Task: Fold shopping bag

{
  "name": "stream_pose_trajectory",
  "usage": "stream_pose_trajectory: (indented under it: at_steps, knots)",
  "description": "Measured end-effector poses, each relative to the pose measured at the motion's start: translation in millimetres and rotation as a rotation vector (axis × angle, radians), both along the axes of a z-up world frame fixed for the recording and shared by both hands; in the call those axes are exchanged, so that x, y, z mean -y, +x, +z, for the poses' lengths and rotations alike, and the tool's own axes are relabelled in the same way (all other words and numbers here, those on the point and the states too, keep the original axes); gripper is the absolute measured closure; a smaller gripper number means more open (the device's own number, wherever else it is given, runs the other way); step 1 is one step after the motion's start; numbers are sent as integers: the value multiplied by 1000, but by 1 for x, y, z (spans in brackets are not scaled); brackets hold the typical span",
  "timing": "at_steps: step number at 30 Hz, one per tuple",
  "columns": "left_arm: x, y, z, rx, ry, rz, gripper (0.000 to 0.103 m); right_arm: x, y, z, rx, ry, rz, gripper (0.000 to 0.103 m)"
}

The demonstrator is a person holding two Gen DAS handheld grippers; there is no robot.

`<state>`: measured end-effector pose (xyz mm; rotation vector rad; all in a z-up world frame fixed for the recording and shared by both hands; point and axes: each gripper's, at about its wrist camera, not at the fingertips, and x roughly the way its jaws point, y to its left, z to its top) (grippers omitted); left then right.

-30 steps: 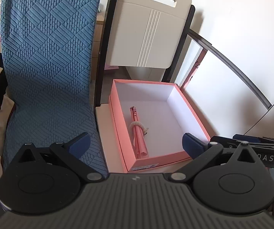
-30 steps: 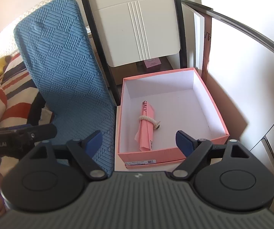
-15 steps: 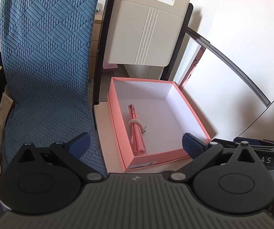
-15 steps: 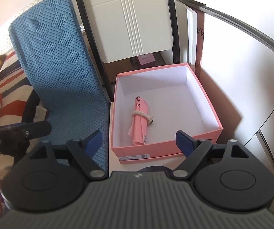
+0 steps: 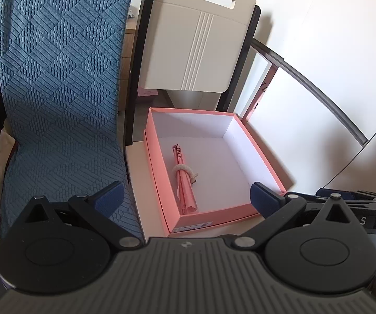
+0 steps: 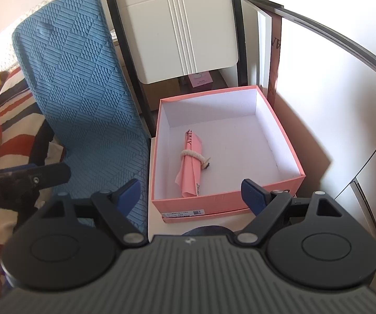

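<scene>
A rolled pink shopping bag (image 6: 191,167), tied with cord, lies inside the open pink box (image 6: 227,204) toward its left wall, while the left gripper (image 5: 185,196) and right gripper (image 6: 189,192) hover before the box, jaws spread and empty.

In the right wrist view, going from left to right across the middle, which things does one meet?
Striped fabric → blue textured cushion → near wall of the pink box, with the rolled pink bag inside → white wall.

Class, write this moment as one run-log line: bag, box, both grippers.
bag: rolled, tied, lying in box | box: open | left gripper: open, empty | right gripper: open, empty
</scene>
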<state>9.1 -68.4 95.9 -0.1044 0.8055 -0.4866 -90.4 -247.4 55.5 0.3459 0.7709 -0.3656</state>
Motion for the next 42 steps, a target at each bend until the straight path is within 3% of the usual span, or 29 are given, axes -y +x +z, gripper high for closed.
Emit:
stream_pose_trajectory:
  at_steps: [42]
  knots:
    - [-8,-5,2,7,5,7,0,-4,5,-6,-29,8,3,18]
